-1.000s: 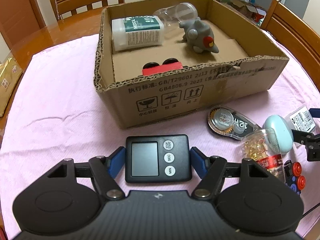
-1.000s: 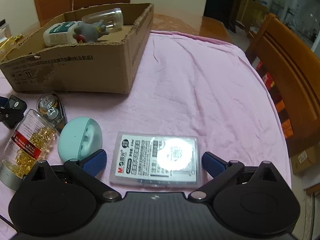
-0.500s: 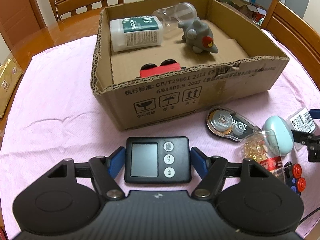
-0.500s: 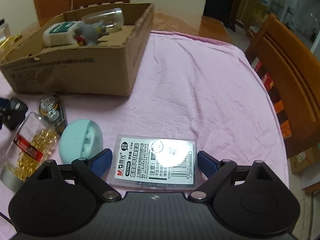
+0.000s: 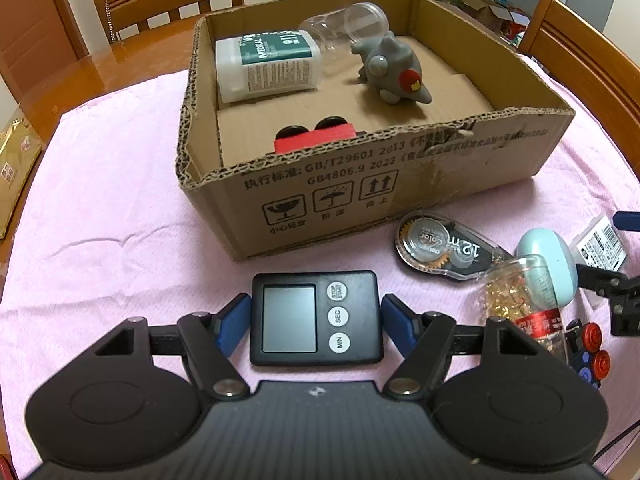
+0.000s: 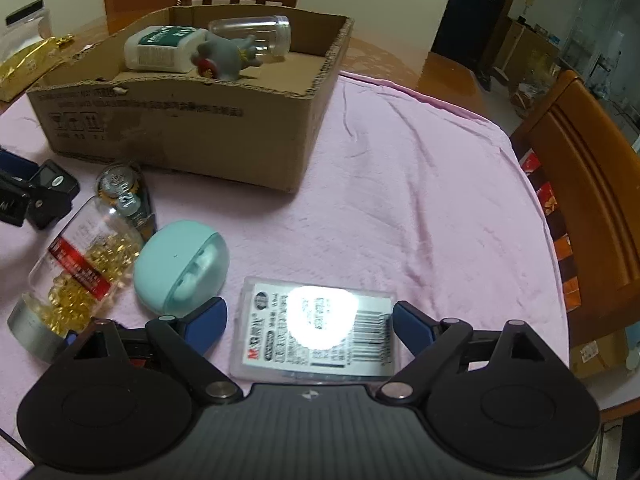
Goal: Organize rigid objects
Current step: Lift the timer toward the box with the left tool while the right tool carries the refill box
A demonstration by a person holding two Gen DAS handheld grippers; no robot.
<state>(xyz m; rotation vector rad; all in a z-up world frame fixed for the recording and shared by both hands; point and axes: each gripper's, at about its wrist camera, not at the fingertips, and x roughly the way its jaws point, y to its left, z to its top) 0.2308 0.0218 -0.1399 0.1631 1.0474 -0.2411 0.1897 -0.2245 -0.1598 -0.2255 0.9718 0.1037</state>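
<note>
A black digital timer (image 5: 288, 320) lies on the pink cloth in front of the cardboard box (image 5: 360, 184). My left gripper (image 5: 315, 306) is shut on the timer, one blue pad against each side. A clear plastic case with a printed label (image 6: 320, 332) lies flat between the fingers of my right gripper (image 6: 310, 312). The right pad sits at the case's edge, and a strip of cloth shows between the left pad and the case. The box holds a white bottle (image 5: 268, 64), a clear jar (image 5: 348, 24), a grey toy (image 5: 392, 76) and a red item (image 5: 316, 138).
Between the two grippers lie a teal egg-shaped case (image 6: 180, 264), a bottle of yellow capsules (image 6: 80, 268) and a correction tape (image 6: 124, 196). A small toy with red wheels (image 5: 592, 344) sits near the front edge. Wooden chairs (image 6: 592, 208) ring the table, and a gold packet (image 5: 16, 168) lies far left.
The right gripper's fingers have narrowed around the labelled case, which now sits closer in the right wrist view. The left gripper and the timer have stayed put.
</note>
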